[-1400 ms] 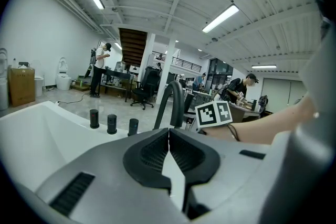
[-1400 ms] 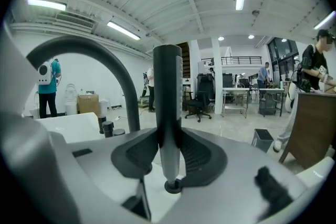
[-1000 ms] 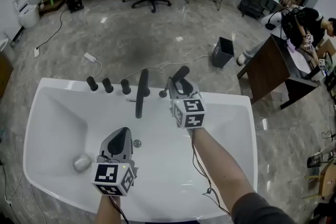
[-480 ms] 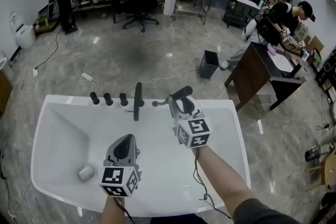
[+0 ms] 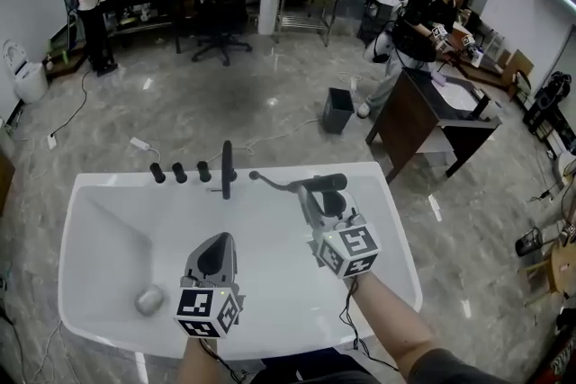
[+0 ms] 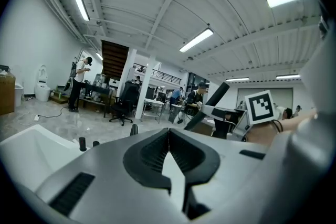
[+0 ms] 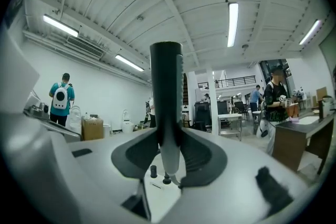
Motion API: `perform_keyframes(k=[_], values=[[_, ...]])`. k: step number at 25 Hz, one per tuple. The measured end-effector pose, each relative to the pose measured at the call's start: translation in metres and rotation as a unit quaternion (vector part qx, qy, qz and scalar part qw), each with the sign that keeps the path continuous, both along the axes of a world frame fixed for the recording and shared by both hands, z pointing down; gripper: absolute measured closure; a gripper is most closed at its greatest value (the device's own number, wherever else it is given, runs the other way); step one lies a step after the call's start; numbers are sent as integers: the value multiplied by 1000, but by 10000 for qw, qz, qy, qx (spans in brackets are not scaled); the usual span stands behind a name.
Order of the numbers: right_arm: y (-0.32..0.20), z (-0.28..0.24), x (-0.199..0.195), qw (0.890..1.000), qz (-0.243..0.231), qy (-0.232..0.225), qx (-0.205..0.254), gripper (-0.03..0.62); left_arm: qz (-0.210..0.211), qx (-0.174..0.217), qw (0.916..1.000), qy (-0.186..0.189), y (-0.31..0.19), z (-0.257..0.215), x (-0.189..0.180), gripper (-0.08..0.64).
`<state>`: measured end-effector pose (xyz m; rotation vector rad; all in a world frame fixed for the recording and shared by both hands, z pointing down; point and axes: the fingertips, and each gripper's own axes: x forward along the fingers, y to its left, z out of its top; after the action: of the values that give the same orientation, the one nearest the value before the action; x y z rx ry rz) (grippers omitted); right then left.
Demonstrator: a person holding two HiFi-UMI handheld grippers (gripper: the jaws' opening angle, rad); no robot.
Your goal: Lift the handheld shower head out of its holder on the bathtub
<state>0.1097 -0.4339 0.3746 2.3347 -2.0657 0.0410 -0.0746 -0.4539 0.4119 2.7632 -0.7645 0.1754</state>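
The handheld shower head [image 5: 317,183] is a black and grey wand with a thin end reaching left. It hangs above the white bathtub [image 5: 396,229], lifted off the back rim. My right gripper [image 5: 317,193] is shut on its handle. In the right gripper view the shower head [image 7: 166,97] stands upright between the jaws of the right gripper [image 7: 167,157]. My left gripper [image 5: 219,244] hovers over the tub's middle, shut and empty. The left gripper [image 6: 168,132] has its tips touching in its own view, with the shower head [image 6: 210,106] seen to the right.
A black faucet [image 5: 226,167] and three black knobs [image 5: 179,172] stand on the tub's back rim. A grey round piece [image 5: 148,299] lies in the tub at the left. Beyond are a black bin [image 5: 337,110], a dark desk [image 5: 423,121], an office chair [image 5: 220,27] and several people.
My right gripper has lifted the shower head up off the tub's back rim and drawn it nearer and to the right. My left gripper has risen too.
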Motion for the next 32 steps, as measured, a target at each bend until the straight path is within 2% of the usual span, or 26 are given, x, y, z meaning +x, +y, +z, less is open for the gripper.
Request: perform_keyframes(k=[5, 11, 16, 21, 26, 32], values=[[44, -7, -10, 9999, 46, -73, 61, 453, 137, -65, 9999, -56, 23, -1, -5, 545], [83, -4, -11, 9999, -53, -70, 98, 453, 49, -106, 9998, -132, 51, 1, -4, 543], [122, -3, -12, 9993, -347, 83, 95, 453, -206, -62, 9996, -156, 85, -3, 1, 545], [166, -7, -15, 9976, -670, 44, 181, 453, -509, -131, 9985, -128, 127, -7, 8, 543], [208, -3, -16, 9952, -955, -43, 216, 453, -678, -136, 9974, -183, 172, -6, 16, 544], [249, 3, -21, 9924, -1223, 65, 120, 453, -837, -128, 9962, -182, 217, -12, 25, 545]])
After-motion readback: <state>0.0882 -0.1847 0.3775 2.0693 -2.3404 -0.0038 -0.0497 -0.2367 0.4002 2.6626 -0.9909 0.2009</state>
